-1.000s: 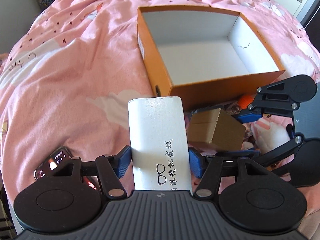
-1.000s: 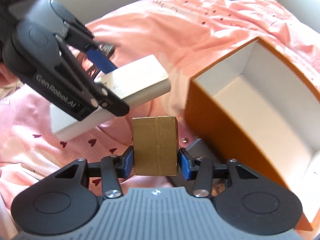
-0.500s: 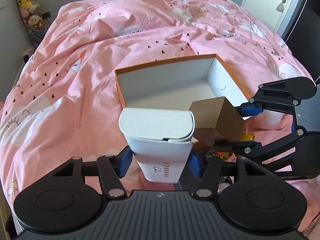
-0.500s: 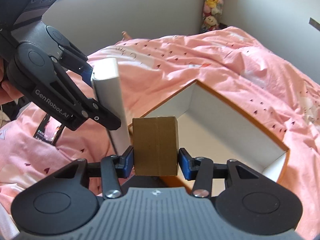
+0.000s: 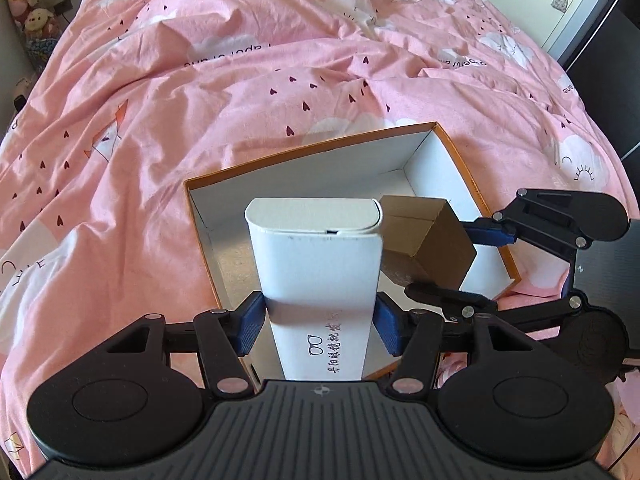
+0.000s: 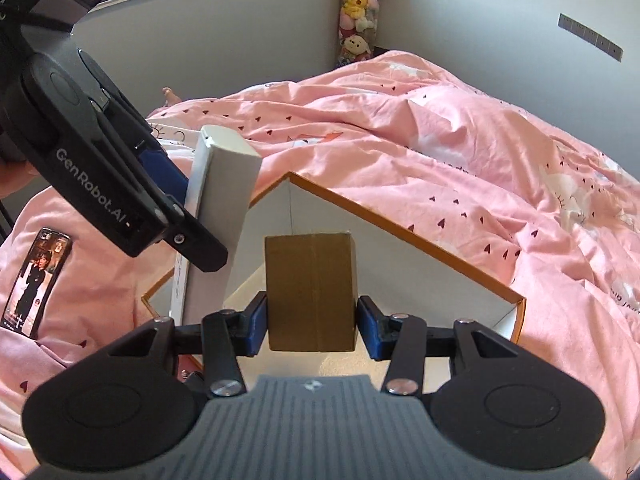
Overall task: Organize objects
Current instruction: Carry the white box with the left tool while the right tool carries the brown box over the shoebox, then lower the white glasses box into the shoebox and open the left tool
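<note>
Orange box (image 5: pixel 472 184) under both held boxes, phone (image 6: pixel 36 280) beside

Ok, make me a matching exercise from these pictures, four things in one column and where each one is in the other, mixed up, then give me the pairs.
Things:
1. white box
2. brown cardboard box
3. orange box
4. phone

Places:
A. lying face up on the pink bedspread
B. held in the right gripper
C. sitting open on the bed, white inside
D. held in the left gripper

Pairs: 1-D, 2-B, 3-C, 4-A
</note>
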The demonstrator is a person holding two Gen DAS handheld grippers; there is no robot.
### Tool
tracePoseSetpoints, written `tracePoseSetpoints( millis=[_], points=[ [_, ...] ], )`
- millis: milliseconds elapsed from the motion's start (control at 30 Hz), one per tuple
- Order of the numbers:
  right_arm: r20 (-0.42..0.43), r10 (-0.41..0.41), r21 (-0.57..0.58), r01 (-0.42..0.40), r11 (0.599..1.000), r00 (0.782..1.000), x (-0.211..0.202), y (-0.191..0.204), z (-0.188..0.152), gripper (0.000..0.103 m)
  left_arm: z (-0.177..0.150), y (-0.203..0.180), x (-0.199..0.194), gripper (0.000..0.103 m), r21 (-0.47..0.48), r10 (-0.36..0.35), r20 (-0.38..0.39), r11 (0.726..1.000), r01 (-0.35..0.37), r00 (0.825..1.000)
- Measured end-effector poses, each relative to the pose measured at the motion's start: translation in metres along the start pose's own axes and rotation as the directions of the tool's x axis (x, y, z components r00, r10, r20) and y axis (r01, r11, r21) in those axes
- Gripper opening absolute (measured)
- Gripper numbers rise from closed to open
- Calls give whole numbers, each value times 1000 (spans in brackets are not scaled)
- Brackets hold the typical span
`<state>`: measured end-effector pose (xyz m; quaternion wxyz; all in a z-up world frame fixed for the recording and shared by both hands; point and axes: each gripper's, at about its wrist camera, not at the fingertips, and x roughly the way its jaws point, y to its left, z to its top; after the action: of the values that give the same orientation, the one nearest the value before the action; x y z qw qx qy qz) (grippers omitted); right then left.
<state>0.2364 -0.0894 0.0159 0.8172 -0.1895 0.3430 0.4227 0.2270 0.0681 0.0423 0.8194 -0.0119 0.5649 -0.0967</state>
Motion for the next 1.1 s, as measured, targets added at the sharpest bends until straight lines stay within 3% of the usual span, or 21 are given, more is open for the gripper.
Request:
tracePoseSetpoints(
  millis=[233,533,1100],
  points=[
    [-50,32,52,-29,998,998,31,-14,-11,47,19,14,46,67,-87,-9,-115,996,-1,993],
    [-138,71,77,-61,995,988,74,-20,-22,47,18,24,106,67,-106,104,-270,985,-137,957],
    [-185,95,111,-75,991,978,94,-33,-29,47,32,-2,139,69,45,220,-398,974,-221,891]
  ],
)
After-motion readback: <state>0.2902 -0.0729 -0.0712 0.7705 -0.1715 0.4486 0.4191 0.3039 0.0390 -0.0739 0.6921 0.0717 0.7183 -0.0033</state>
